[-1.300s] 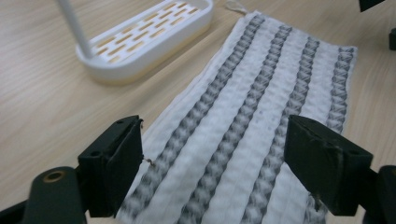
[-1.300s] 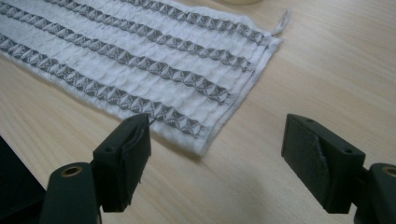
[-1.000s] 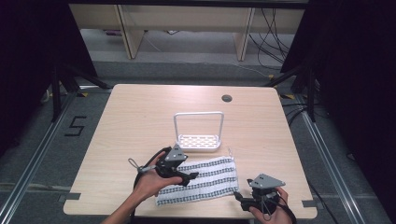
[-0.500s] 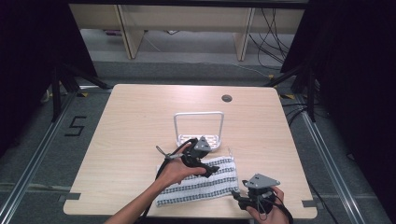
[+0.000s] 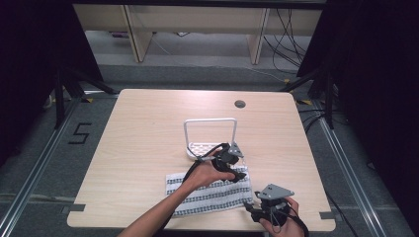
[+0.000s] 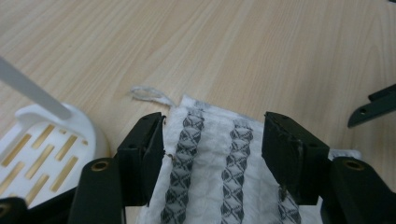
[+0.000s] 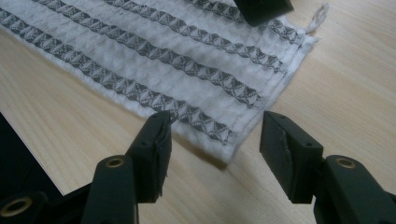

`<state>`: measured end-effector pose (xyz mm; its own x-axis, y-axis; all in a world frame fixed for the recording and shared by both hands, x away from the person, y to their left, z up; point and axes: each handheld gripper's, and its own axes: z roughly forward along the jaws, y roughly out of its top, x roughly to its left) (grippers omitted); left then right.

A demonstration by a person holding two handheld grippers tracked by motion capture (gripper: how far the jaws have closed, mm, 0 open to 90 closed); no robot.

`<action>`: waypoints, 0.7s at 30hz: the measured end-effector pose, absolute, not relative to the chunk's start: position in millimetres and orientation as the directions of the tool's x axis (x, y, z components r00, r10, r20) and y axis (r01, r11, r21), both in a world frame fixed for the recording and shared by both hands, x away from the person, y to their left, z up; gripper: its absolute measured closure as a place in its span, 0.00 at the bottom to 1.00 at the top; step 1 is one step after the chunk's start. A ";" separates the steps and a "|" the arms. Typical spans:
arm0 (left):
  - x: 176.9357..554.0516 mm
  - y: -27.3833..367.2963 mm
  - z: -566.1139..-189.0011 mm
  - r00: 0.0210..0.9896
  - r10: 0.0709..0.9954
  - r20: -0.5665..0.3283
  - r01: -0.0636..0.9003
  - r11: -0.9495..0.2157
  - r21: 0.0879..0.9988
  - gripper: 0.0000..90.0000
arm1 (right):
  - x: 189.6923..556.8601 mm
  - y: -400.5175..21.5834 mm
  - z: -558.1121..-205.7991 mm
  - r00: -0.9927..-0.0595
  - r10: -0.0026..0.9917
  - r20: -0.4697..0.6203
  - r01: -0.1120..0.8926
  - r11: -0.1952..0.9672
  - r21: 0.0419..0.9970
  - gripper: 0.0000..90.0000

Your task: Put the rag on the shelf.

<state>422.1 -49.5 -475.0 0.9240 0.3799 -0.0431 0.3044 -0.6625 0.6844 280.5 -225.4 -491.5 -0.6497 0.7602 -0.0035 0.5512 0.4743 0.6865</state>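
White cloth with grey stripes, the towel (image 5: 210, 191), lies flat on the wooden table (image 5: 138, 128). It sits just in front of the white rack (image 5: 210, 136), close to the person's edge of the table.

The left gripper (image 5: 236, 168) hangs over the towel's far corner, the one nearest the rack. In the left gripper view its jaws are spread wide, with the striped cloth (image 6: 219, 154) between them and a little string loop (image 6: 147, 93) just past the corner. They pinch nothing yet. The left arm comes in from the bottom and reaches across the towel toward the rack, with the hand (image 5: 207, 173) wrapped around the gripper from above.

The right gripper (image 5: 251, 206) waits at the towel's near corner, the one farthest from the rack on that same short side. Its jaws are spread wide too, and the corner of the towel (image 7: 224, 135) lies just ahead of them. The right hand (image 5: 284, 224) holds it low, close to the table's front edge.

I think the job now is to grab both corners. To do it well, each gripper should go down until one jaw slips under the cloth edge. Then both should squeeze on the corner itself, not the middle. Grabbing only the loop could let the towel slip.
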 end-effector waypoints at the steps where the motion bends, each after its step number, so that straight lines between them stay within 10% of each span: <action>1: 424.1 -51.2 -476.4 0.925 0.379 -0.031 0.297 -0.671 0.679 0.45 | 280.4 -225.1 -491.2 -0.647 0.763 0.000 0.560 0.474 0.680 0.50; 21: 440.4 -71.9 -494.1 0.924 0.377 -0.069 0.334 -0.706 0.624 0.50 | 290.5 -221.9 -495.7 -0.636 0.771 0.003 0.579 0.475 0.663 0.55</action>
<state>440.4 -71.9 -494.1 0.9238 0.3765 -0.0687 0.3343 -0.7064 0.6239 290.5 -221.9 -495.7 -0.6365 0.7713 0.0029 0.5786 0.4749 0.6631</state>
